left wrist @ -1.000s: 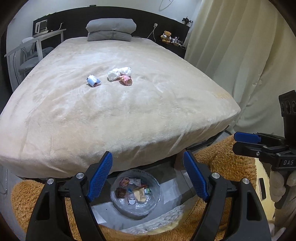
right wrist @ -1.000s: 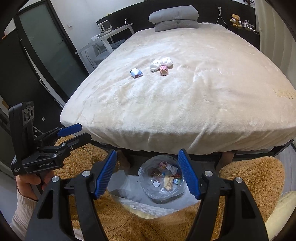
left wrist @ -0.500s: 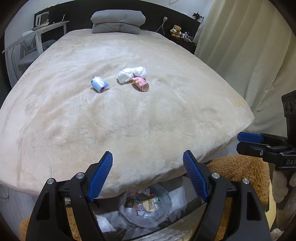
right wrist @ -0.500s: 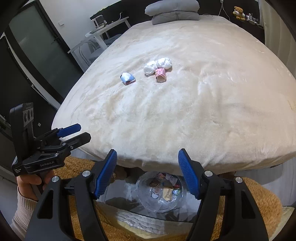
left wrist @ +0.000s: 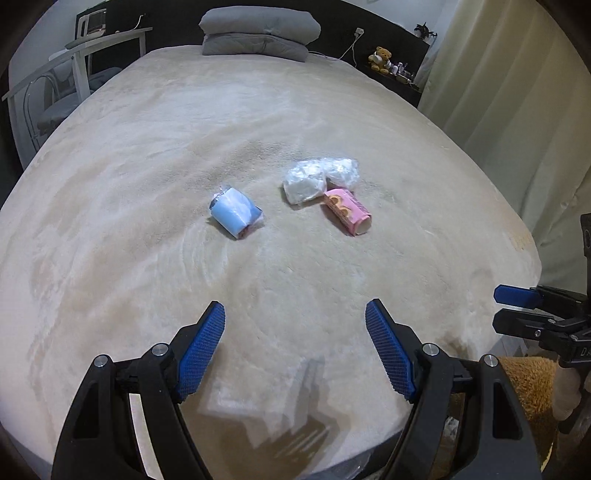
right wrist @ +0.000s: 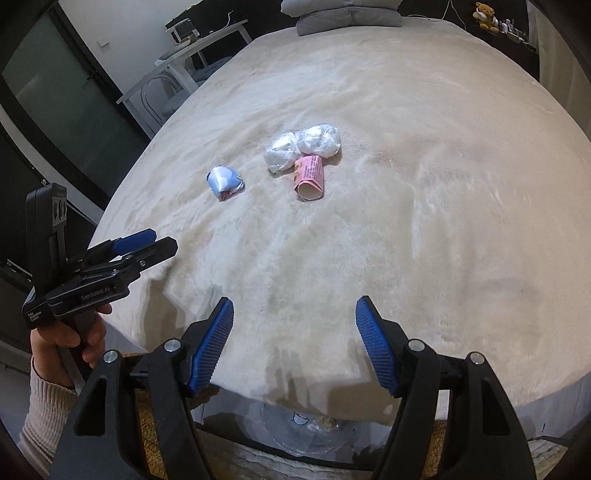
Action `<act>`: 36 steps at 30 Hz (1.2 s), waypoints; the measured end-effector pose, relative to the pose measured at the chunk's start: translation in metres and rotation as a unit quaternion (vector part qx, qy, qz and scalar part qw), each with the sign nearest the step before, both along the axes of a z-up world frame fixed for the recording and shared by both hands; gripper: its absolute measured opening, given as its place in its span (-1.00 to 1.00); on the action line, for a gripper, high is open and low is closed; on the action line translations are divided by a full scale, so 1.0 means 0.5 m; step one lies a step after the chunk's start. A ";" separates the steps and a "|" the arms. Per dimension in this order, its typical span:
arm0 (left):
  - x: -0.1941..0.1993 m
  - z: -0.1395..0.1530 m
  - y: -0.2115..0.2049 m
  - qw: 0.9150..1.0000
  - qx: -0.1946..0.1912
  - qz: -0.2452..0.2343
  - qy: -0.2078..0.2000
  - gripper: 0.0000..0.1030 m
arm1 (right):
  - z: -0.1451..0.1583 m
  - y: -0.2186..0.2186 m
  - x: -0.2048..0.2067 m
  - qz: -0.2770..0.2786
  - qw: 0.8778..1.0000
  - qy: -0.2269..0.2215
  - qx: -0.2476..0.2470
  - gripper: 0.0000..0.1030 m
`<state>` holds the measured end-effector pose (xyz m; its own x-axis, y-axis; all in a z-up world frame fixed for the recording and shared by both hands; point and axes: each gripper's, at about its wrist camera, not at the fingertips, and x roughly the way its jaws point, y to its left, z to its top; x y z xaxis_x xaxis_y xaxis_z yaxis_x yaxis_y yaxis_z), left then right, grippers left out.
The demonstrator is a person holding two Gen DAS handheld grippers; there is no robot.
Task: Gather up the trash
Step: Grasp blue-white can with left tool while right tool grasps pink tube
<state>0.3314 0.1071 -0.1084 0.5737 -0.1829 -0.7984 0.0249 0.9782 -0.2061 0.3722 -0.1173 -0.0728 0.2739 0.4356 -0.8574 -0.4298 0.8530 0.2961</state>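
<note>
Trash lies on the beige bed (left wrist: 147,155): a crumpled blue wrapper (left wrist: 236,212) (right wrist: 223,181), a pink paper tube (left wrist: 347,210) (right wrist: 309,176) and two white plastic wads (left wrist: 319,179) (right wrist: 301,146) touching the tube. My left gripper (left wrist: 295,345) is open and empty, over the bed's near part, short of the trash. My right gripper (right wrist: 294,341) is open and empty over the bed's foot edge. A clear bin (right wrist: 306,432) with trash in it sits on the floor below, mostly hidden.
Grey pillows (left wrist: 258,33) lie at the head of the bed. A white desk and chair (left wrist: 66,85) stand left, curtains (left wrist: 517,92) right. A brown shaggy rug (left wrist: 528,391) lies at the bed's foot. A teddy bear (left wrist: 380,57) sits on the headboard shelf.
Both grippers have risen and moved forward over the bed toward the trash. The bin on the floor has slipped almost out of view. Both stay open.
</note>
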 end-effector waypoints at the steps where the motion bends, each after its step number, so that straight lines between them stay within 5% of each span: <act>1: 0.014 -0.006 0.006 1.000 0.003 0.001 0.004 0.50 | -0.006 0.008 0.014 0.002 1.000 0.001 -0.003 0.33; 13: 0.165 -0.055 0.041 0.998 0.056 -0.026 0.016 0.50 | -0.043 0.093 0.167 0.029 0.999 0.001 -0.018 0.33; 17: 0.202 -0.076 0.046 0.994 0.106 -0.031 0.013 0.50 | -0.061 0.114 0.211 0.033 0.999 0.012 -0.020 0.32; 30: 0.253 -0.123 0.041 0.987 0.143 -0.071 0.011 0.48 | -0.139 0.161 0.312 0.037 0.997 0.060 -0.031 0.21; 36: 0.252 -0.134 0.023 0.981 0.169 -0.094 -0.005 -0.08 | -0.168 0.172 0.332 0.037 0.996 0.075 -0.038 -0.09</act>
<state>0.4576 0.1184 -0.1753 0.5631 -0.0119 -0.8263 0.2126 0.9683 0.1309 0.5381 -0.0315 -0.1566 0.1101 0.3821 -0.9175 -0.4474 0.8434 0.2975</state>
